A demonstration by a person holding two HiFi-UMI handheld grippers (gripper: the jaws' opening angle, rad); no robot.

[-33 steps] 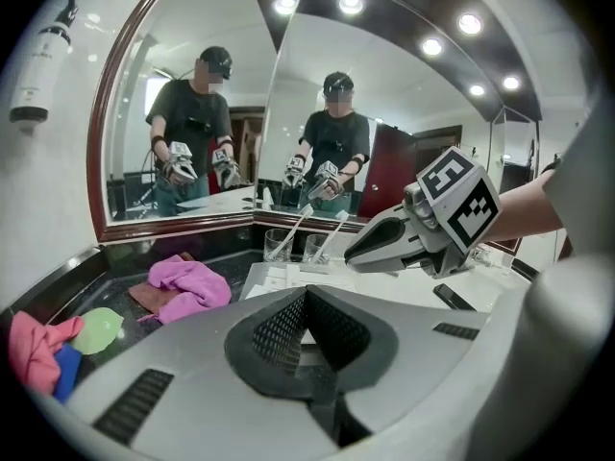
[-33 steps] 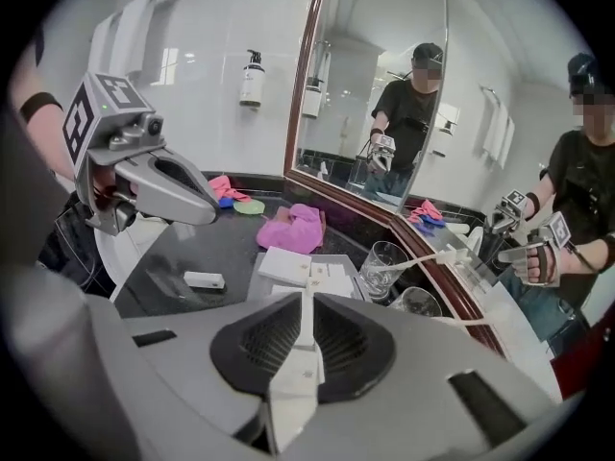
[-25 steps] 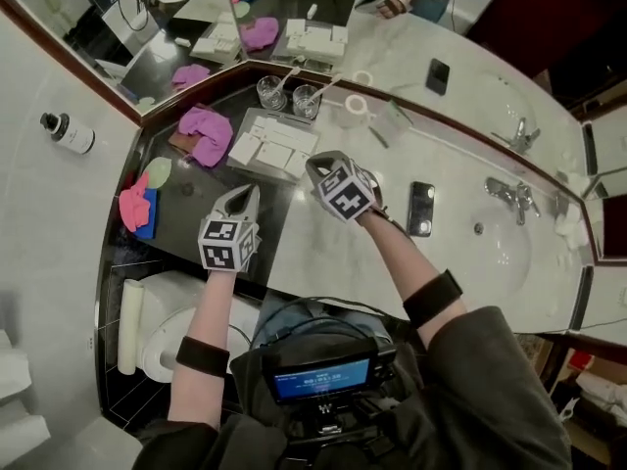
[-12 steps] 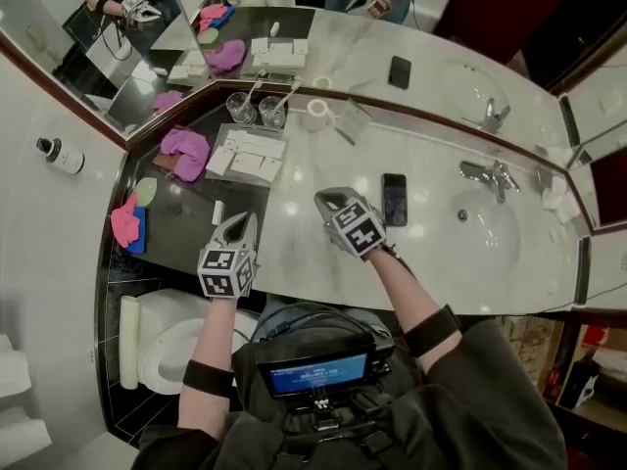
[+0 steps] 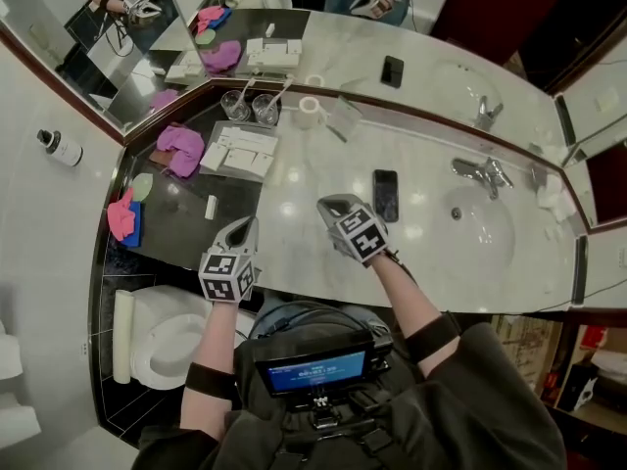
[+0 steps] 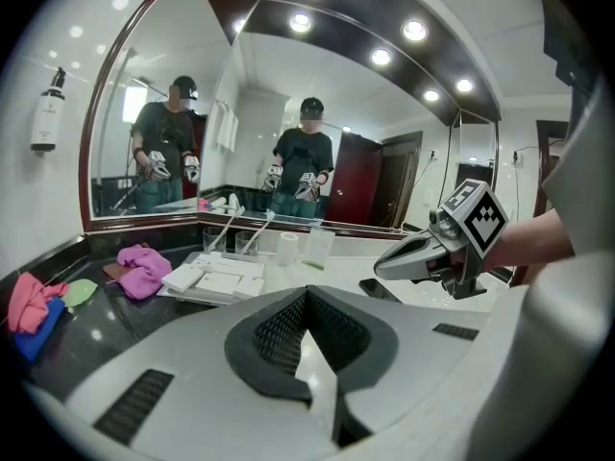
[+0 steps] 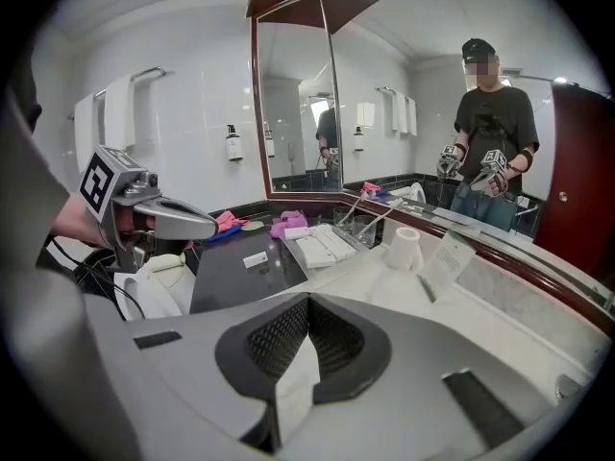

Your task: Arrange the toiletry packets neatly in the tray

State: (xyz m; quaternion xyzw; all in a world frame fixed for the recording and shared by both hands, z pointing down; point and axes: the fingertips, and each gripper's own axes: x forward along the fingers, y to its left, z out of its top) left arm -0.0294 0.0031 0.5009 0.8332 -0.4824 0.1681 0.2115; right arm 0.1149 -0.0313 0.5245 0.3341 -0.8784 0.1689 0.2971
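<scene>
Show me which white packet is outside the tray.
The single packet lying alone on the black counter, short of the tray; the other packets all lie in the tray.

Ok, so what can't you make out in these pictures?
- Print on the toiletry packets: too small, head view.
- Part of the toilet: hidden behind the left arm, head view.
- The small white item on the dark counter: too small to identify.
</scene>
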